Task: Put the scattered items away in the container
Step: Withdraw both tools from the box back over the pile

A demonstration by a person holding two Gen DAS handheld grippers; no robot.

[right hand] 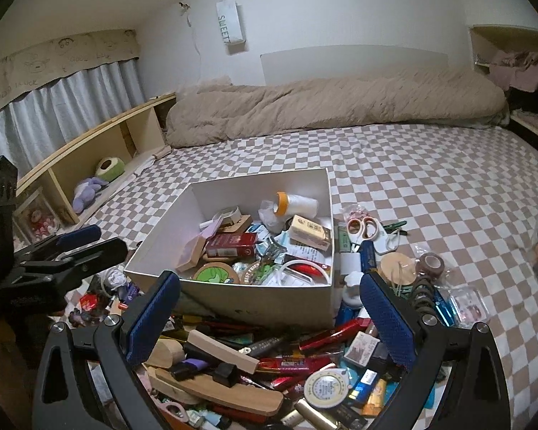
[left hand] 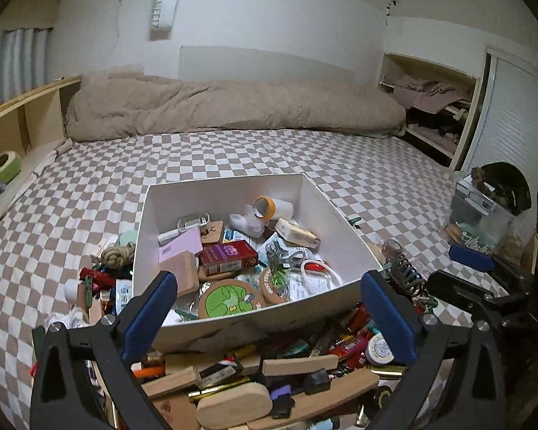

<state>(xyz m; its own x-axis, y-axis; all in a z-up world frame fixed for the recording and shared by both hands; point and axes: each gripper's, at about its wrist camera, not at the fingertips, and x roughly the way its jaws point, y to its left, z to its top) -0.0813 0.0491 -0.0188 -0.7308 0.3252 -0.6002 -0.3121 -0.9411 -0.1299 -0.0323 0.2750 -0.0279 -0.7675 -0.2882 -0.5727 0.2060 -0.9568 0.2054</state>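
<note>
A white box point(left hand: 335, 211) point(right hand: 269, 302) sits on the checkered bed, part filled with small items: a red pack point(left hand: 229, 256), a round green coaster point(left hand: 229, 301), a white bottle with an orange cap point(right hand: 296, 202). A heap of scattered items point(left hand: 269, 369) point(right hand: 262, 358) lies in front of it, with wooden blocks, tubes and a round tin. My left gripper point(left hand: 269, 311) hangs open above the box's near edge and the heap, nothing between its blue pads. My right gripper point(right hand: 269, 315) stands open over the heap, also with nothing between its pads.
Scissors point(right hand: 362, 227), a tape roll point(right hand: 430, 263) and a coiled spring point(right hand: 425, 295) lie right of the box. A rope knot point(left hand: 120, 252) lies left of it. A rolled duvet point(left hand: 233, 107) lies at the bed's far end. A clear bin point(left hand: 480, 211) stands at the right.
</note>
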